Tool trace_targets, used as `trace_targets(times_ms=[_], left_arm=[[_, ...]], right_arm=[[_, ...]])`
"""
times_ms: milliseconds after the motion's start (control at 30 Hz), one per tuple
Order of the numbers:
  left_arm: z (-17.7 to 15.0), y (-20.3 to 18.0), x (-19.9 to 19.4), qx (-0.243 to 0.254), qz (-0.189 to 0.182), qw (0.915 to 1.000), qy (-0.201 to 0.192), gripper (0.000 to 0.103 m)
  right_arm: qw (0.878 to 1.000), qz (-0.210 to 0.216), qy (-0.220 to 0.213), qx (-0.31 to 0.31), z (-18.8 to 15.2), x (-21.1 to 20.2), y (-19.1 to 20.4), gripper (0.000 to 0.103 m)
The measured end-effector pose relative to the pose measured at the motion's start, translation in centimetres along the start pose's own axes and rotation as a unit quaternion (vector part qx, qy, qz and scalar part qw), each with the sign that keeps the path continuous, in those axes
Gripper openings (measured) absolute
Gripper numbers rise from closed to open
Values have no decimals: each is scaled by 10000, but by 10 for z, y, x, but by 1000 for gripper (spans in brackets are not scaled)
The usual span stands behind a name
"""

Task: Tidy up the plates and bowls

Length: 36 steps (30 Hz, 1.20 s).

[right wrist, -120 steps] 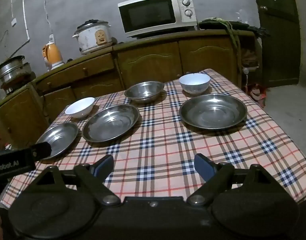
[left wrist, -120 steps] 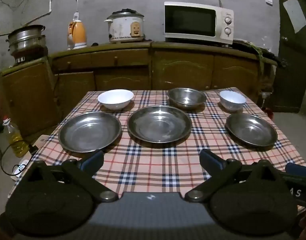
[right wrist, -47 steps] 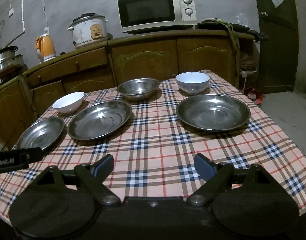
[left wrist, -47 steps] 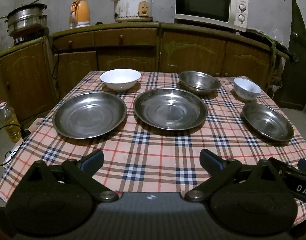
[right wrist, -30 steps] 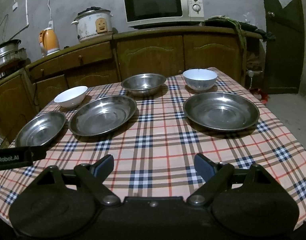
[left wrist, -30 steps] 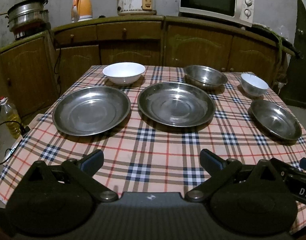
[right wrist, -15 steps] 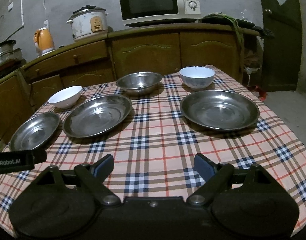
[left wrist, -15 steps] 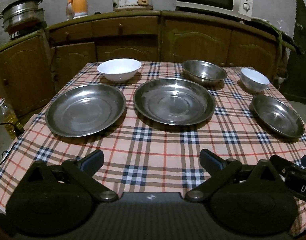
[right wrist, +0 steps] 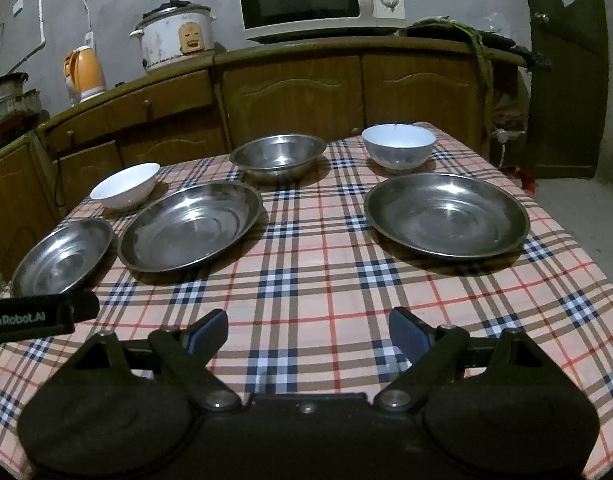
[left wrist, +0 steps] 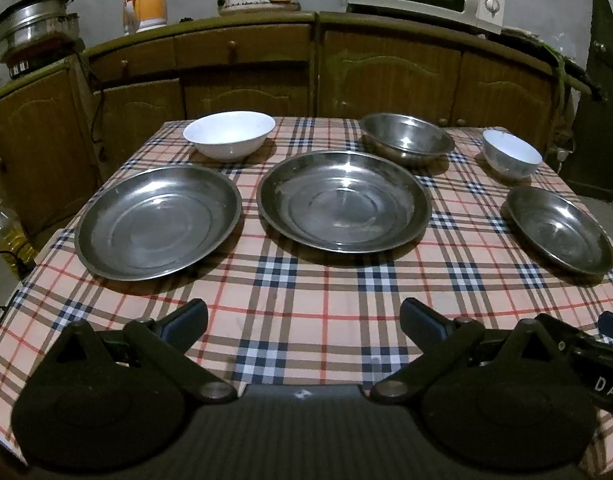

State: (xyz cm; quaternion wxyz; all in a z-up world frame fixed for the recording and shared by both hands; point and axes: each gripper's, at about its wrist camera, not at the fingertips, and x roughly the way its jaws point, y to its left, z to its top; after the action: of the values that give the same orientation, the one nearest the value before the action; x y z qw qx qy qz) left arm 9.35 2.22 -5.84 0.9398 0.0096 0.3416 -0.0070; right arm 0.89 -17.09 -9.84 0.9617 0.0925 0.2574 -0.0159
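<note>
Both grippers hover empty over the near part of the table: the left gripper (left wrist: 302,316) and the right gripper (right wrist: 308,330) each have their fingers spread wide, nothing between them, checked tablecloth (left wrist: 306,280) bare beneath.

Just ahead of the left gripper lie the left steel plate (left wrist: 158,222) and the middle steel plate (left wrist: 344,200), close side by side but not touching as far as I can tell. Ahead of the right gripper, with open cloth between, lies the right steel plate (right wrist: 446,216), well apart from the middle one. Behind them sit the wide white bowl (left wrist: 229,135), the steel bowl (left wrist: 407,138) just beside the middle plate's far rim, and the small white bowl (right wrist: 398,146) just behind the right plate.

The steel plates are likely light, stiff and slick, lying low on the cloth; the raised rim on the near side looks like the only place to pinch, one finger over the lip and one slid under it. A shallow bite could let a plate swing or slip. The white bowls look ceramic, heavier and chippable, best taken by the wall at the rim and set down softly when nested.

Room is good in the near strip and the gap between middle and right plates. The left plate sits near the table's left edge and the right plate near the right edge, so dragging outward risks a drop
</note>
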Motion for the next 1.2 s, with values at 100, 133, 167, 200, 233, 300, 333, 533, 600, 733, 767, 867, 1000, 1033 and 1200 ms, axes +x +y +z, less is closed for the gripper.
trace_targets(times_ms=[100, 133, 167, 200, 233, 300, 333, 533, 600, 733, 767, 867, 1000, 1033, 1200], left_arm=[[3, 3, 9, -37, 26, 10000, 25, 103], [5, 4, 12, -56, 33, 10000, 27, 103], [7, 7, 16, -80, 51, 10000, 31, 103], [8, 9, 20, -108, 72, 9999, 29, 103], [11, 12, 25, -147, 93, 9998, 29, 103], [18, 17, 36, -234, 127, 9996, 24, 103], [21, 19, 40, -276, 141, 9995, 17, 103], [46, 26, 72, -488, 245, 9985, -52, 103], [53, 27, 85, -537, 234, 9983, 0, 102], [63, 29, 111, -588, 249, 9979, 144, 96], [65, 29, 116, -598, 246, 9978, 170, 95], [69, 30, 130, -641, 233, 9974, 231, 90], [76, 29, 146, -641, 208, 9974, 239, 89], [78, 28, 150, -629, 223, 9975, 240, 89], [85, 30, 161, -602, 228, 9977, 203, 72]], right_arm=[[10000, 52, 17, -58, 4, 9, 3, 102], [9999, 73, 14, -81, 5, 12, 4, 102], [9999, 110, 13, -106, 8, 16, 5, 102], [9998, 153, 7, -126, 10, 20, 6, 102], [9997, 197, -6, -140, 13, 25, 8, 102], [9995, 289, -25, -154, 20, 36, 9, 102], [9993, 339, -36, -164, 24, 42, 11, 102], [9980, 575, -42, -272, 53, 84, 20, 102], [9972, 680, 7, -295, 62, 100, 23, 102], [9963, 759, 94, -382, 78, 134, 30, 101], [9960, 806, 132, -364, 81, 142, 30, 101], [9956, 844, 265, -318, 91, 170, 33, 101], [9948, 902, 419, -228, 98, 198, 36, 99], [9941, 957, 457, -211, 99, 204, 36, 97], [9901, 1213, 699, -106, 99, 226, 40, 50]])
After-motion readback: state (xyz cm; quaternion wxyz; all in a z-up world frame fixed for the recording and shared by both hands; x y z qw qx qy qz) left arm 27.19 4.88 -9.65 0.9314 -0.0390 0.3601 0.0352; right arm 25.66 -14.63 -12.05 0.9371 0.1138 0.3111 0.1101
